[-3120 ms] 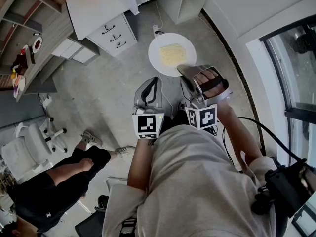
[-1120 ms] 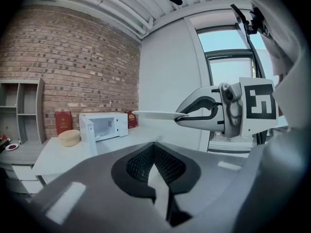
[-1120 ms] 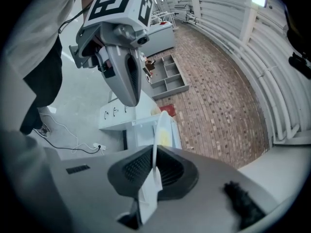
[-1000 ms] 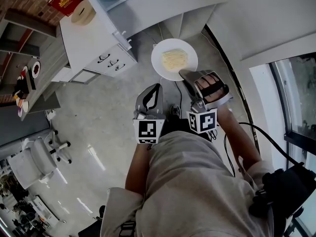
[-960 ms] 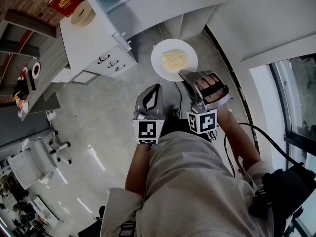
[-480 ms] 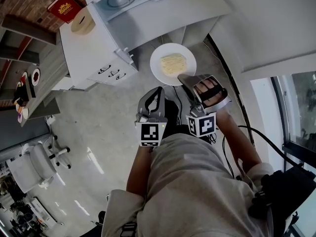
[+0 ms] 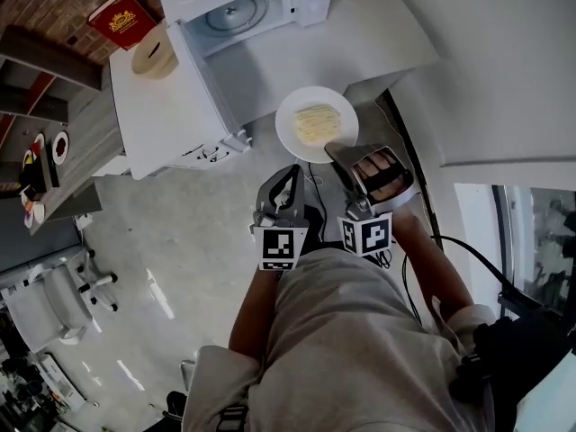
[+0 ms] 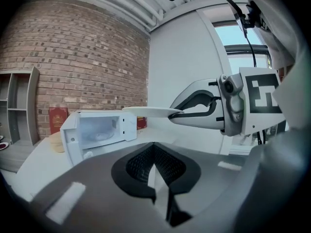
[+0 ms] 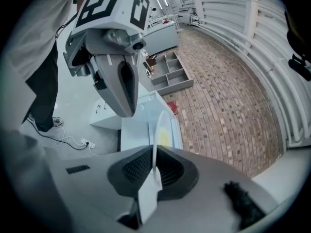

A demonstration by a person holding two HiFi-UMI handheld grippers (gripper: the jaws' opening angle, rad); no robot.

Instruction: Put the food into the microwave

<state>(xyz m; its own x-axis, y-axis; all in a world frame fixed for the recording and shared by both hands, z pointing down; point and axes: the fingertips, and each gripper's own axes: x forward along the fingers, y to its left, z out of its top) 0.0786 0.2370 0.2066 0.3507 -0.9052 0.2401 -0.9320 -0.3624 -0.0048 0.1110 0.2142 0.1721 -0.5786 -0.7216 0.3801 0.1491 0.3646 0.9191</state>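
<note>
The white microwave [image 7: 247, 9] stands on a white counter with its door [image 7: 205, 81] swung open and its glass turntable showing. A white plate [image 7: 315, 122] bearing pale yellow food [image 7: 316, 121] hangs level in the air just short of the counter. My right gripper [image 7: 338, 149] is shut on the plate's near rim; in the right gripper view the plate [image 9: 157, 130] runs edge-on between the jaws of the right gripper [image 9: 154, 171]. To its left my left gripper [image 7: 290, 175] is shut and holds nothing. The left gripper view shows the microwave [image 8: 97, 129] ahead and the plate [image 8: 148, 111].
A red book [image 7: 121, 16] and a round wooden box [image 7: 155, 56] sit on the counter left of the microwave. Drawers [image 7: 207, 154] are below the counter edge. A shelf with dishes [image 7: 40, 156] and an office chair [image 7: 45, 300] stand at left. A window lies at right.
Both grippers and the plate have advanced toward the counter; the open microwave now sits closer and fuller in view. The right gripper's hold on the plate is unchanged.
</note>
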